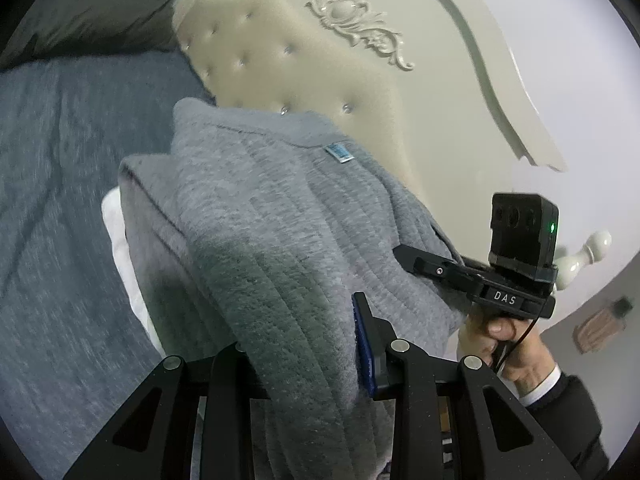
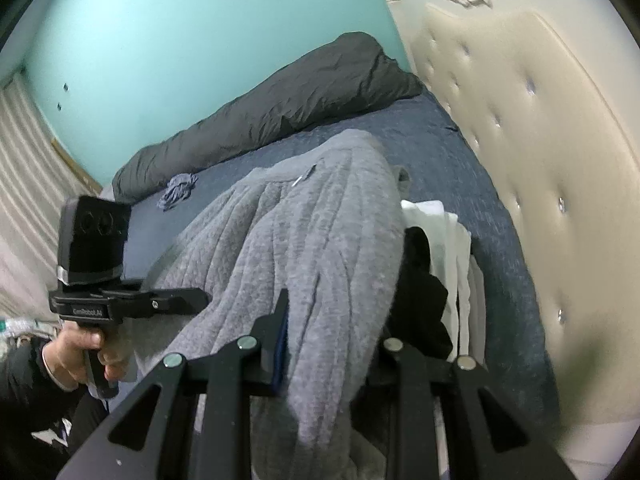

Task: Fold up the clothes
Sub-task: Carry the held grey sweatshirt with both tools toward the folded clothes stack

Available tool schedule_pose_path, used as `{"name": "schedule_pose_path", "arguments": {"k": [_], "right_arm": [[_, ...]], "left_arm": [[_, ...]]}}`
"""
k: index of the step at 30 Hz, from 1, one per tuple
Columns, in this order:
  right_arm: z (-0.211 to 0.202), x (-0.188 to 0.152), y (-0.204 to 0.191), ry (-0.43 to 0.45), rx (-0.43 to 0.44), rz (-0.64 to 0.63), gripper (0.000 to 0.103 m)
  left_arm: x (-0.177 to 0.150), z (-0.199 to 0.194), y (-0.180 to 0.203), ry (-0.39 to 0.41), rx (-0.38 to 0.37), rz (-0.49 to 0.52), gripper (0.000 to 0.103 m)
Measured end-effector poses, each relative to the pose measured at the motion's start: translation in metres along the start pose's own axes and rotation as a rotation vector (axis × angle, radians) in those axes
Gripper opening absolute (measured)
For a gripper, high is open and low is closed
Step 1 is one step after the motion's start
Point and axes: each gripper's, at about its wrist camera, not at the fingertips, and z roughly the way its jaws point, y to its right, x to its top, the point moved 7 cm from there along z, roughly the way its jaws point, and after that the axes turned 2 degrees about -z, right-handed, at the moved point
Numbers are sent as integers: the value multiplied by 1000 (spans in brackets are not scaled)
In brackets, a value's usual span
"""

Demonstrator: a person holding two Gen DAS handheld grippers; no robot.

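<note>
Both grippers angled down, each pinching the garment.
Left gripper (image 1: pixel 304 344) and right gripper (image 2: pixel 332 332) clamp a grey quilted fleece garment (image 1: pixel 280 216), draped between them.

Black grippers, blue pads (image 1: pixel 365 354), silver pivot pins. Right gripper (image 1: pixel 412 266) marked "DAS", green LED (image 1: pixel 552 227), black cable. Dark sleeve (image 1: pixel 576 404), white cuff (image 1: pixel 540 386).

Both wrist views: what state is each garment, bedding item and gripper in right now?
Grey quilted fleece garment: lifted, draped, gripped at two places.
Left gripper: shut on the garment.
Right gripper: shut on the garment.
White folded cloth: lying on the bed.
Black cloth: beside the white one.
Dark grey duvet: bunched along the wall.
Small blue-grey garment: crumpled.
</note>
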Motion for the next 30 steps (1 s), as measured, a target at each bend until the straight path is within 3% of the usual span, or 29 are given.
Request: {"name": "schedule_pose_path", "arguments": {"k": [6,8,10,11,21,23,24,25,27,30], "right_arm": [[6,-7,14,24,8,66,27],[3,-7,18,45,10,106,32],[-1,-7,24,63,-13,146,49],[-3,-7,26,69,-27,163,51],[-66,4,16,274,-287,188,54],[-77,8,6,321,-304,170,46],[-81,12,-6,332,-293,140,35],[-81,14,-14,330,-287,115,31],[-73,16,-30,299,-270,68,18],[-47,9,-35,215,-281,56,12]], "left_arm": [[-5,9,-10,-12,-6,-34,33],[-4,9,-11,-10,-12,-45,34],[-4,8,-8,-10,-8,-36,35],[-4,7,-6,-11,-3,-30,35],[-1,3,1,-10,44,1,38],[-1,2,2,-11,58,3,39],[-2,2,2,-11,64,4,40],[-2,1,2,-12,67,6,40],[-2,1,2,-14,74,9,40],[-2,-1,3,-17,86,14,41]]}}
